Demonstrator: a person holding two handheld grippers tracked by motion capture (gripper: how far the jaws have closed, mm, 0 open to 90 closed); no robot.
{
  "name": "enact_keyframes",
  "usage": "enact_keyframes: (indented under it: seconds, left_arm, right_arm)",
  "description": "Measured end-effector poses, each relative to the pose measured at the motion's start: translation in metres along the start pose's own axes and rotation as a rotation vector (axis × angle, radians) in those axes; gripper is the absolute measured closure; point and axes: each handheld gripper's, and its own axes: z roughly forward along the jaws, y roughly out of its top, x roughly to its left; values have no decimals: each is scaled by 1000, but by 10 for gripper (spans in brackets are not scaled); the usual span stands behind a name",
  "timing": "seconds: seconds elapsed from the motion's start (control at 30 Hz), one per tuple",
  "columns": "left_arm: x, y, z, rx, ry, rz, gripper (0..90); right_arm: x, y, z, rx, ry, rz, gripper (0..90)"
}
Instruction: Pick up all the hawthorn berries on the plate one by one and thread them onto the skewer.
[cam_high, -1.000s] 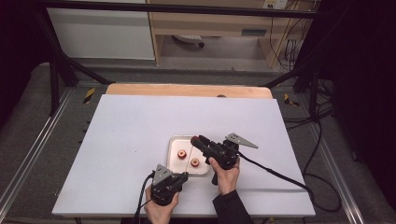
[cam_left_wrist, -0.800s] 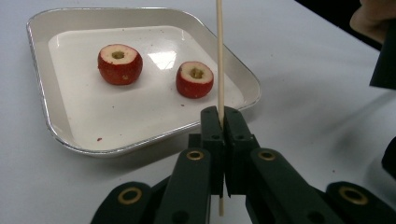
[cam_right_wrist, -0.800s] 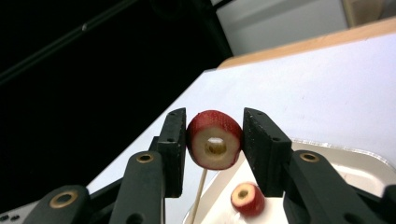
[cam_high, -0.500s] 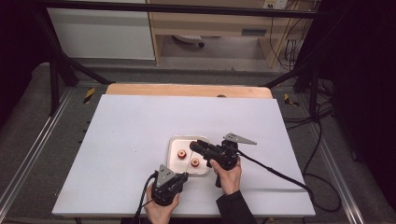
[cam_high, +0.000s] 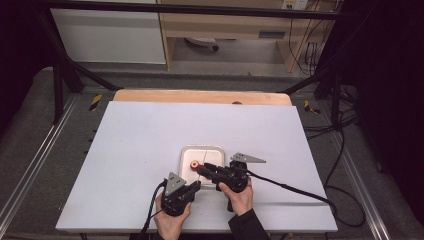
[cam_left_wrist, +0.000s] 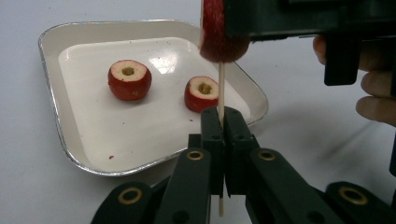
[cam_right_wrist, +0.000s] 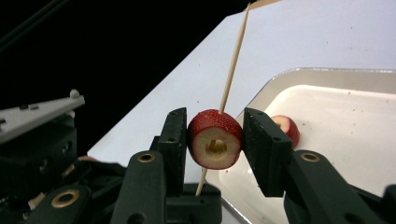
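Obs., from the side of the surface (cam_high: 140, 135).

Left gripper (cam_left_wrist: 223, 119): fingers (cam_left_wrist: 211, 135) clenched on a thin wooden skewer (cam_left_wrist: 221, 86), held upright just in front of the foil tray (cam_left_wrist: 49, 79). It sits in the same spot as a second ago.

Right gripper (cam_right_wrist: 215, 135): fingers (cam_right_wrist: 264, 149) grasping a cored red fruit (cam_right_wrist: 215, 140), hawthorn by the look of it, one finger on each side. The skewer runs through the fruit, entering at the top skin and coming out underneath. The pale bit in the core hole is probably the stick, though that is hard to tell.

Change over the last second: in the high view the right gripper has drifted slightly toward the person and the left gripper. It now covers one of the two tray fruits that showed clear of it before. Its grip on the fruit looks unchanged.

Reading: the fruit is already speared and sits well above the left fingers on the stick. The small shift suggests it is being worked down the skewer, not freshly picked up.

Left to thread: two more cored fruits in the tray, one nearer its middle (cam_left_wrist: 129, 79) and one by its right rim (cam_left_wrist: 201, 93).
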Motion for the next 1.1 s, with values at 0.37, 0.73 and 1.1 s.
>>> enact_keyframes:
  seconds: [0.37,0.73,1.1]
  left_arm:
    - [3,1,1,-1,-14,14,883]
    - [10,-2,-7,14,8,38,883]
    - [15,-5,-17,4,-7,60,882]
  right_arm:
    - [1,-6,0,44,-9,-25,603]
    - [-3,14,-12,83,-96,-130,211]
    - [-12,34,-26,234,-166,-255,74]
